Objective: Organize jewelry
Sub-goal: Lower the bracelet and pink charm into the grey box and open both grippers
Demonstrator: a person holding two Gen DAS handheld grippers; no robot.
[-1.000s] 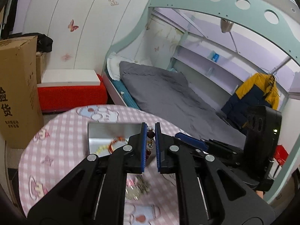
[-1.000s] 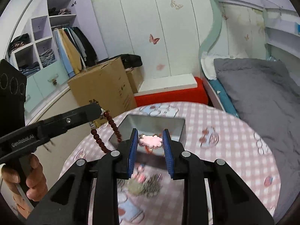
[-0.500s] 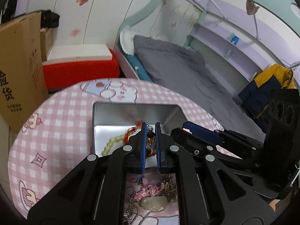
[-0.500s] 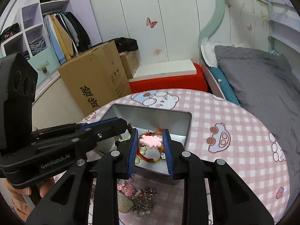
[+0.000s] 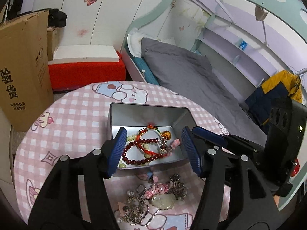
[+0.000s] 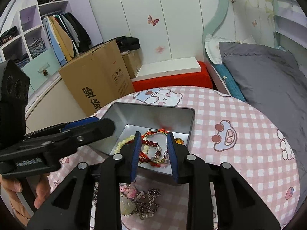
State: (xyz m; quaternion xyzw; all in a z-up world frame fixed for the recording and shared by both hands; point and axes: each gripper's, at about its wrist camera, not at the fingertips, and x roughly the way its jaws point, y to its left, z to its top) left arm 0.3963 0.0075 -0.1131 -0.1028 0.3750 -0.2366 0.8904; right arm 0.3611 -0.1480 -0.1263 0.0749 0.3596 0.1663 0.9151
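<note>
Dark red bead bracelet (image 5: pixel 143 153): round glossy beads on a loop, lying curled in the open metal tin (image 5: pixel 147 113) on the counter (image 5: pixel 63 115), tangled with a pale cream bead strand (image 5: pixel 130 138), a red-and-gold cord bangle (image 5: pixel 153 131) with an amber charm, and a small pink charm (image 5: pixel 175 143). Left gripper (image 5: pixel 153 149): jaws opening, wide apart over the tin, nothing pressed between the ribbed blue pads; a second ago they pinched the red beads above the tin, which now rest inside. Right gripper (image 6: pixel 154 153): jaws opening, narrowly apart above the tin; the pink charm held a second ago is no longer between the pads. Tin: rectangular, brushed silver, rounded corners. Counter: round, pink gingham cloth with cartoon prints. Loose heap (image 5: pixel 153 197) in front of the tin: silver chains, pink figures, a translucent pale stone.
</note>
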